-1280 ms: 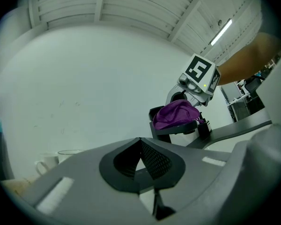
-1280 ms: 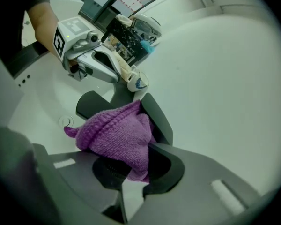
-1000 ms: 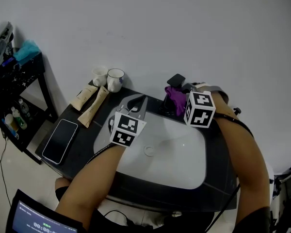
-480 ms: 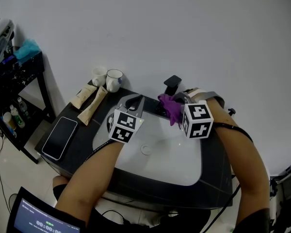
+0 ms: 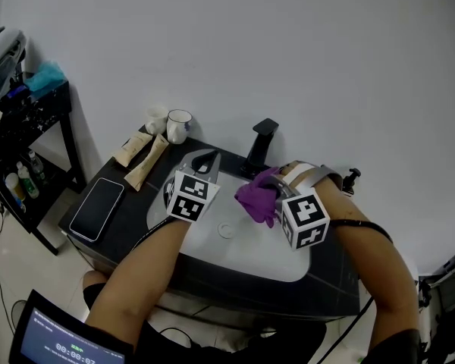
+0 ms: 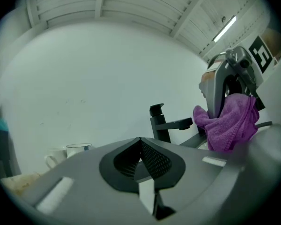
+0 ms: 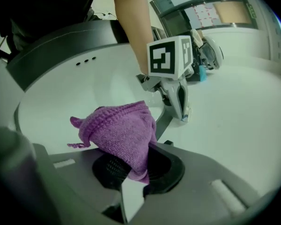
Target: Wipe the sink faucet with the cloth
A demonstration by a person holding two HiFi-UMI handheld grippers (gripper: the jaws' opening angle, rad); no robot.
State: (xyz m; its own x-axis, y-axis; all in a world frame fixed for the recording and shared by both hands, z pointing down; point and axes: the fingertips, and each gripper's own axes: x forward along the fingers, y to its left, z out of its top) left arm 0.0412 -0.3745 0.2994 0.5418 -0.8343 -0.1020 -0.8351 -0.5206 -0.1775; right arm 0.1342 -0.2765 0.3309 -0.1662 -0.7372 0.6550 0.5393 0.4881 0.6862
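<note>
A purple cloth (image 5: 256,198), soft and knitted, scrunched up into a fuzzy lump with one loose corner poking out to the side. Pinched tight in the right tongs (image 7: 131,165), with most of it puffing out past the tips. Up in the air just in front of the faucet (image 5: 259,146), close to it but not touching it. A black faucet, straight and boxy, with a flat handle on top and a short spout, standing at the back edge of the white sink (image 5: 277,260). Off to the left of the faucet, the left tongs (image 5: 203,159), near the back edge of the sink, pads pressed together with nothing between them. Dark worktop (image 5: 337,279) on both sides of the faucet. Further left of the faucet, a white mug (image 5: 179,125) with a dark rim, and a pale cup (image 5: 156,118) right beside it. In front of those, two tan tubes (image 5: 146,164) lying side by side. Farthest left of the faucet, a black phone (image 5: 97,209) lying flat near the worktop's edge.
</note>
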